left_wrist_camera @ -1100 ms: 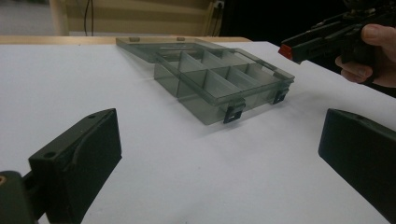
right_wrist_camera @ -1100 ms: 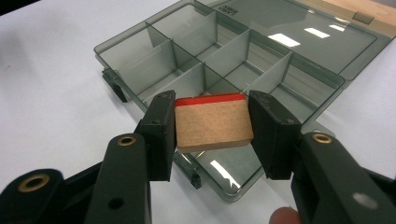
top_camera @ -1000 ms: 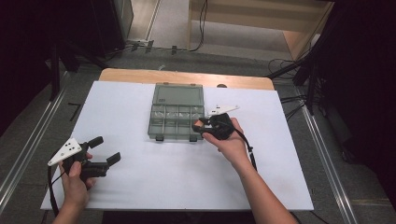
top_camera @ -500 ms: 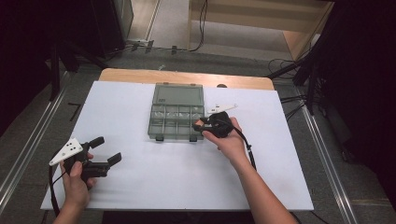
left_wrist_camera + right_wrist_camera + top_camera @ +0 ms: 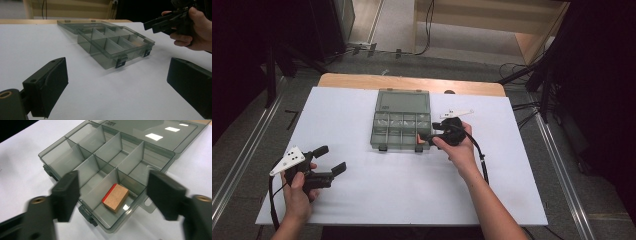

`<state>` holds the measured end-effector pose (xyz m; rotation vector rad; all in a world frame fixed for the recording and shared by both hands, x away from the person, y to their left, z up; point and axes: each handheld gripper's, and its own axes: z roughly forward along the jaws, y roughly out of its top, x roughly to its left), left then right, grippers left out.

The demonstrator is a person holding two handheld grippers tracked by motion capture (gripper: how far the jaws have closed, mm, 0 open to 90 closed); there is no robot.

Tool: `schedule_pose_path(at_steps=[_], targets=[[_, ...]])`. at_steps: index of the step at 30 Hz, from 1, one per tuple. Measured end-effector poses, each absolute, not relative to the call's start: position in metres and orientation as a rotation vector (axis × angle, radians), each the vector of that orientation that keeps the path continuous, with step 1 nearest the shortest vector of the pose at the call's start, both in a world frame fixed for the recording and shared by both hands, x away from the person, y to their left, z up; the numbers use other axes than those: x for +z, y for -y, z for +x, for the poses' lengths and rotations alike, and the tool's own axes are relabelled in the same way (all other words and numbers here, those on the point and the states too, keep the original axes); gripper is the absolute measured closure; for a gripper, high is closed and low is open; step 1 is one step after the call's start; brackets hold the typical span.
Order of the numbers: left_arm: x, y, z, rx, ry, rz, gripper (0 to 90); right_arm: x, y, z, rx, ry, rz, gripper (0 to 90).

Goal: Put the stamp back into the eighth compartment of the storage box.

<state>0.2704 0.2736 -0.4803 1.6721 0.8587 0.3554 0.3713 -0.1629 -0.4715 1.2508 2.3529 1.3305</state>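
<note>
We see the block (image 5: 115, 197) lying in the box (image 5: 62, 153) at lower centre, below our right hand-held gripper (image 5: 113, 195), whose jaws have just opened wide, empty.

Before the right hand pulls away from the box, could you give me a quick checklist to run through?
1. Block down in a compartment: ok, it lies in a front corner cell of the box, nearest the right gripper.
2. Right gripper let go: ok, its jaws have just been opening and stand apart, clear of the block.
3. Block flat on the cell floor: cannot tell, it may lean slightly.
4. Lid open: ok, it lies back flat on the table.
5. Left gripper out of the way: ok, open and apart from the box.
</note>
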Motion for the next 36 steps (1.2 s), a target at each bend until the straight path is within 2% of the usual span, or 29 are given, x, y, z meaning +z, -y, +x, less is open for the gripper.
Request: schedule_pose_path(at_steps=[3, 6, 8, 27, 31, 36], targets=[[-0.479, -0.271, 0.271, 0.353, -0.851, 1.674, 3.1, -0.47, 0.163, 0.37, 1.355, -2.354, 1.244, 10.1], [-0.476, -0.266, 0.272, 0.36, -0.838, 1.686, 1.4, -0.468, 0.166, 0.368, 1.396, -2.336, 1.241, 7.3], [-0.474, -0.263, 0.274, 0.351, -0.831, 1.689, 0.0, -0.465, 0.169, 0.368, 1.417, -2.332, 1.229, 0.0], [-0.463, -0.238, 0.298, 0.303, -0.81, 1.723, 0.0, -0.456, 0.191, 0.36, 1.457, -2.296, 1.236, 0.0], [-0.459, -0.234, 0.305, 0.313, -0.818, 1.732, 13.6, -0.456, 0.192, 0.359, 1.455, -2.299, 1.229, 0.0], [-0.454, -0.231, 0.313, 0.294, -0.805, 1.712, 13.1, -0.455, 0.193, 0.358, 1.456, -2.294, 1.226, 0.0]])
